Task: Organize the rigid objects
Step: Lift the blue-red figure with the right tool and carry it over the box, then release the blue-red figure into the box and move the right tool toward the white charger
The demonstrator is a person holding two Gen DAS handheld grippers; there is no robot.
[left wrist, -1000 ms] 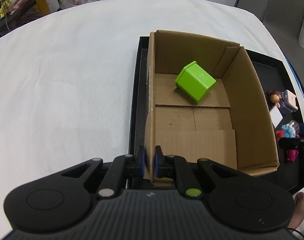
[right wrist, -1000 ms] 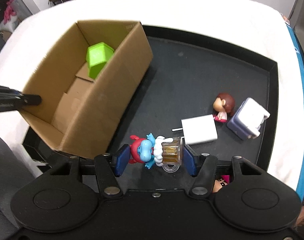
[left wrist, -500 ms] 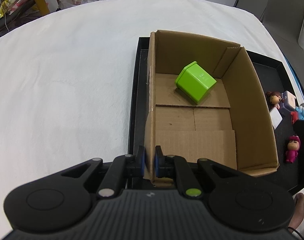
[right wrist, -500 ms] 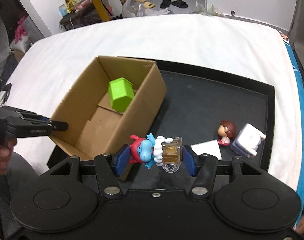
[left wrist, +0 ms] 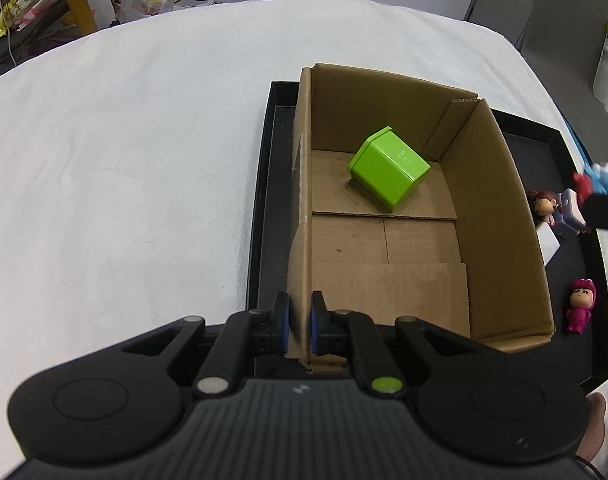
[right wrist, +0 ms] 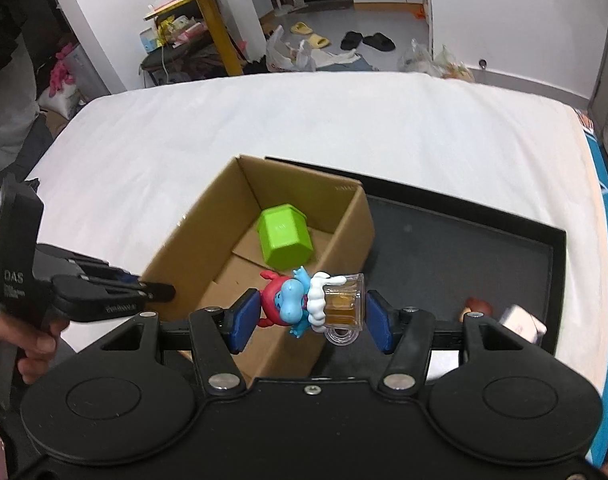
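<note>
Cardboard, thin and single-walled, is what the left hand-held gripper (left wrist: 300, 326) is pinching: its jaws are closed on the near end of the box's left wall, steadying the cardboard box (left wrist: 499, 216) where it sits on the left part of the black tray (right wrist: 463, 248). The tray lies on a surface covered in a white sheet (left wrist: 124, 160), toward its right edge.

The right hand-held gripper (right wrist: 309, 314) is clamped on a small blue figurine (right wrist: 290, 306) with a red hat and a clear amber mug, held sideways between the pads, hat against one pad and mug against the other. In the right wrist view it hangs above the near right wall of the box, not yet clearly over the opening. Inside, a green house-shaped block (left wrist: 387, 172) lies tilted toward the far end; the near floor of the box is bare.

Left on the tray to the right of the box are a brown-haired figurine (left wrist: 543, 206), a lavender block (left wrist: 571, 208), a white adapter (left wrist: 548, 242) and a pink figurine (left wrist: 579, 306).

The risks, as I judge them: the grip bears on a rounded hat and a smooth mug, so the toy could pivot or slip out. Released too early, it would hit the wall's rim and fall back onto the tray. A knock against that wall could also shift the box, since only one pinched edge holds it.
</note>
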